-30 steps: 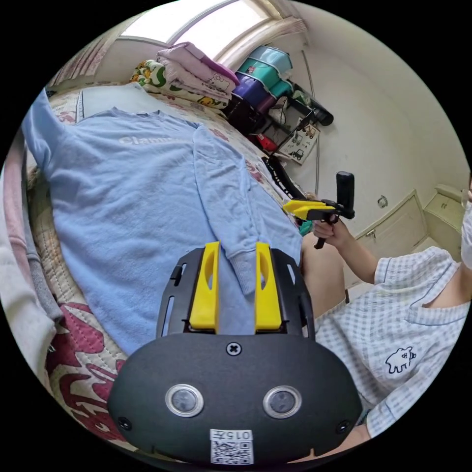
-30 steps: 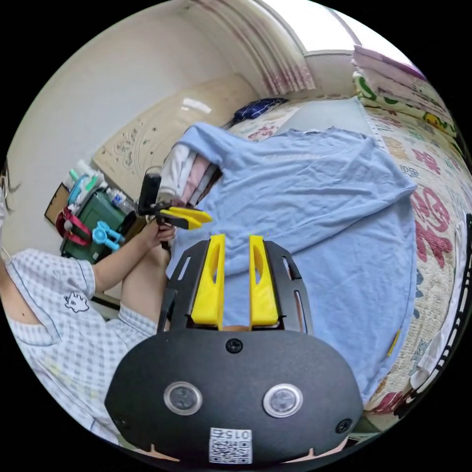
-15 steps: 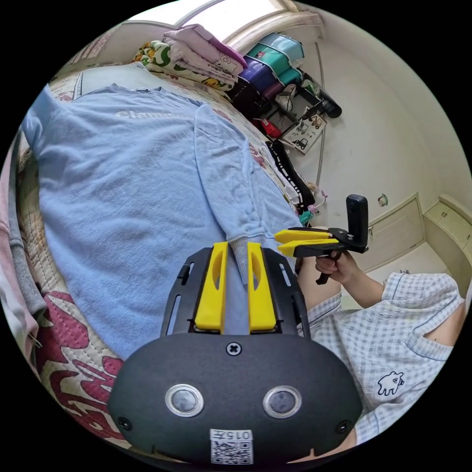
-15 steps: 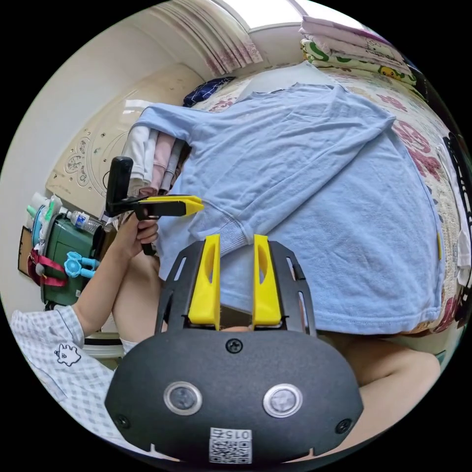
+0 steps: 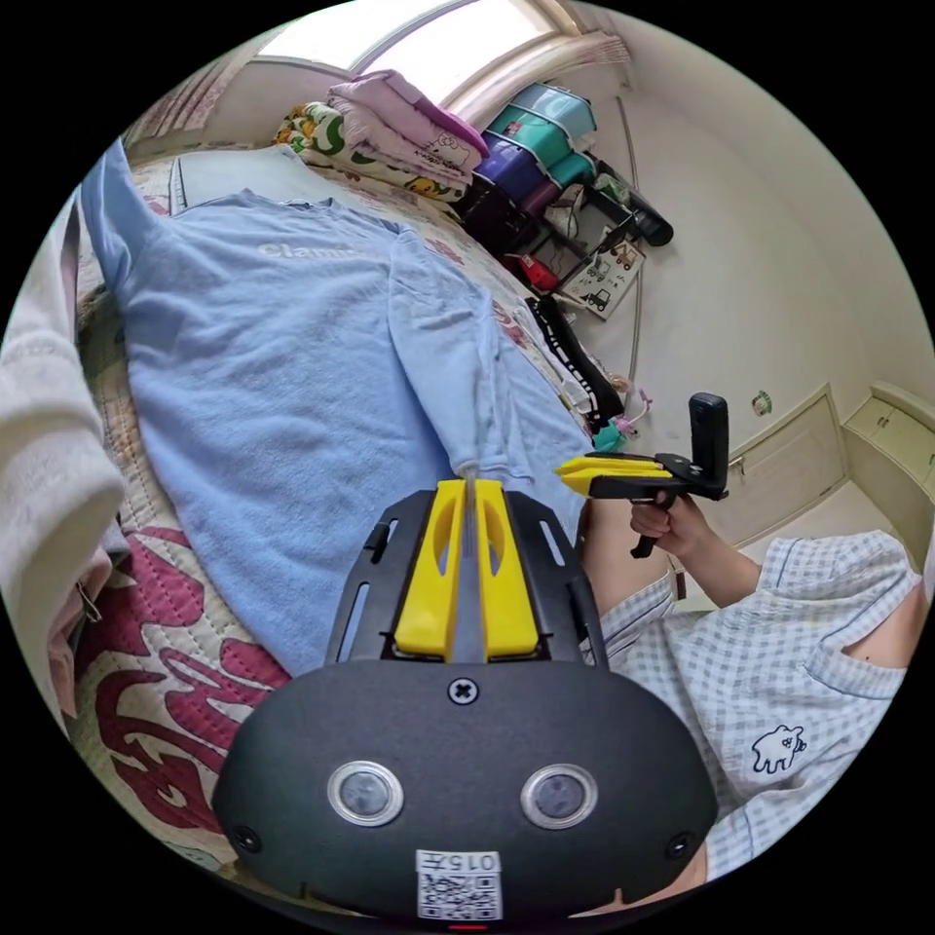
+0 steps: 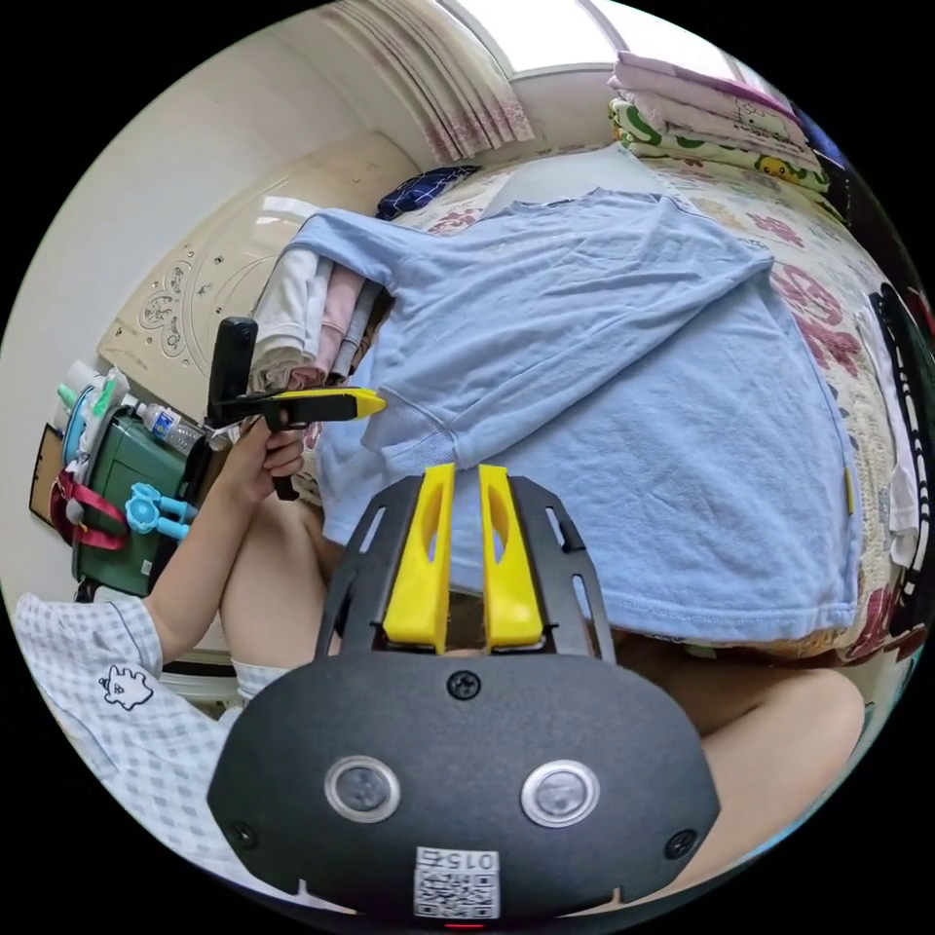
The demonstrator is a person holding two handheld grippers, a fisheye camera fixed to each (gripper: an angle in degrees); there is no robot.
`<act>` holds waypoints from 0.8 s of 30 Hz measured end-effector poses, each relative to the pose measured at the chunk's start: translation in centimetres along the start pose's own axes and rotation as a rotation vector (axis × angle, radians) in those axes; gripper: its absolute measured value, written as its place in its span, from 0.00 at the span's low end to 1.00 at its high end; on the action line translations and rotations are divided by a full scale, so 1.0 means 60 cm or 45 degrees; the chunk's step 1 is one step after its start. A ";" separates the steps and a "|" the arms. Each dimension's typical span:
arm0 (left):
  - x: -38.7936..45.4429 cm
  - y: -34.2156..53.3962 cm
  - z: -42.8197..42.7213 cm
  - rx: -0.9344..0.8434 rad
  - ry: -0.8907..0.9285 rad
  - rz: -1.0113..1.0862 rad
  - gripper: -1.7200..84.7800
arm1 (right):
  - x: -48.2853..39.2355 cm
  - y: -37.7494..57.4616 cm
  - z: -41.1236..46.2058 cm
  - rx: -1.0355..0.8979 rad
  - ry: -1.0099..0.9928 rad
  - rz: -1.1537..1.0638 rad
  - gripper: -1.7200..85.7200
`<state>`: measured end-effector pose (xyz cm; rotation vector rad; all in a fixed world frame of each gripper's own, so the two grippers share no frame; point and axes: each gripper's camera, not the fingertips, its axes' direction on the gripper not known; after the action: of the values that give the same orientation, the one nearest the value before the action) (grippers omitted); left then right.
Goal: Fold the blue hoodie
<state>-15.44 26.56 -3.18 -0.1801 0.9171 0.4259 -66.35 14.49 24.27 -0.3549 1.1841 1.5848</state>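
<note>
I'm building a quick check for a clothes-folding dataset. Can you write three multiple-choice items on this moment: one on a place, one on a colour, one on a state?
1. Where does the blue hoodie lie?
A. On a hanger
B. Spread on a patterned quilt
C. In a drawer

2. What colour are the jaws of the left gripper?
A. Yellow
B. Green
C. White

3. How is the sleeve whose cuff is nearest that gripper arranged?
A. Rolled into a ball
B. Hanging off the bed
C. Folded in over the hoodie's body

Answers:
1 B, as red-and-cream quilt shows all around the garment's edges.
2 A, as both jaws are bright yellow against the black mount.
3 C, as the sleeve runs down the front towards the hem.
</note>
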 end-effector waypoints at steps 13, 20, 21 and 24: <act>-0.002 0.022 -0.054 -0.063 -0.076 0.005 0.03 | 0.094 0.038 0.116 -0.108 -0.087 0.045 0.03; 0.038 0.045 -0.141 0.034 -0.172 0.107 0.08 | 0.087 0.063 0.083 0.125 0.020 -0.162 0.05; 0.055 0.056 -0.181 0.124 -0.182 0.144 0.09 | 0.080 0.057 0.086 0.118 0.035 -0.223 0.05; 0.081 0.103 -0.337 0.507 -0.188 0.110 0.11 | 0.070 0.048 0.121 0.032 0.078 -0.333 0.06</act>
<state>-30.26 26.84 -19.02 0.2525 0.8479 0.3240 -68.01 23.03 25.96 -0.5227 1.1523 1.3397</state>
